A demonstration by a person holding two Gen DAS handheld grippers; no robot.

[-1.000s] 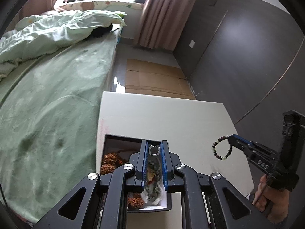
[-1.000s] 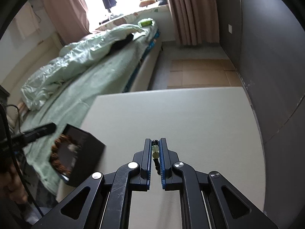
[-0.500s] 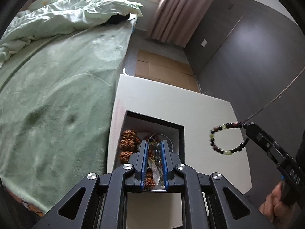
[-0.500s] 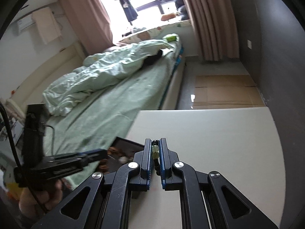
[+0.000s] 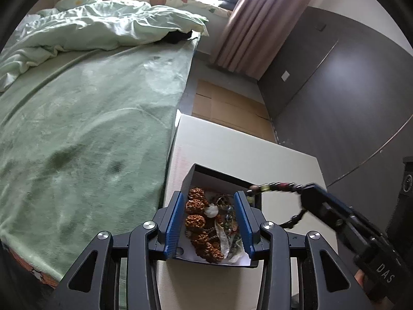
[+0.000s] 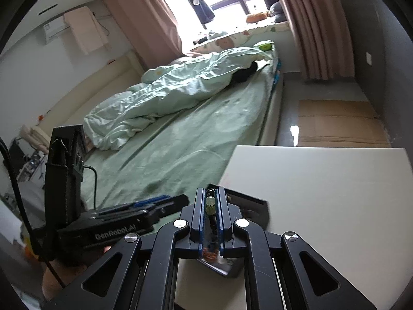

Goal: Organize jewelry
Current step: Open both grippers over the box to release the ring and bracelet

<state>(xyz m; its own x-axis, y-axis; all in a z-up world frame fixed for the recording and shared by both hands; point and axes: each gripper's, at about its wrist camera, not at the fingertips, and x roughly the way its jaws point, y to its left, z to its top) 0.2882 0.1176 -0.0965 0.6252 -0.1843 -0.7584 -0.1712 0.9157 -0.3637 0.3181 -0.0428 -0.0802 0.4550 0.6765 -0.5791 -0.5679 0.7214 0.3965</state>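
Note:
A black jewelry box [image 5: 222, 178] with a white lining sits on the white table [image 5: 232, 149]. It holds brown seed beads [image 5: 195, 219] and several mixed pieces. My left gripper [image 5: 210, 222] is open right over the box, its blue pads on either side of the contents. My right gripper [image 6: 211, 214] is shut on a beaded bracelet [image 6: 209, 201] of dark and pale green beads. In the left wrist view the right gripper [image 5: 309, 196] holds the bracelet [image 5: 273, 187] above the box's right rim. The box [image 6: 247, 201] shows partly behind the right fingers.
A bed with a green sheet [image 5: 90, 129] and a crumpled quilt [image 5: 98, 25] runs along the table's left side. Cardboard [image 5: 227, 108] lies on the floor beyond the table. A dark wall [image 5: 335, 90] stands to the right.
My left gripper has opened, after being shut over the box's contents. My right gripper has carried the bracelet left, from over the bare table to the box's rim.

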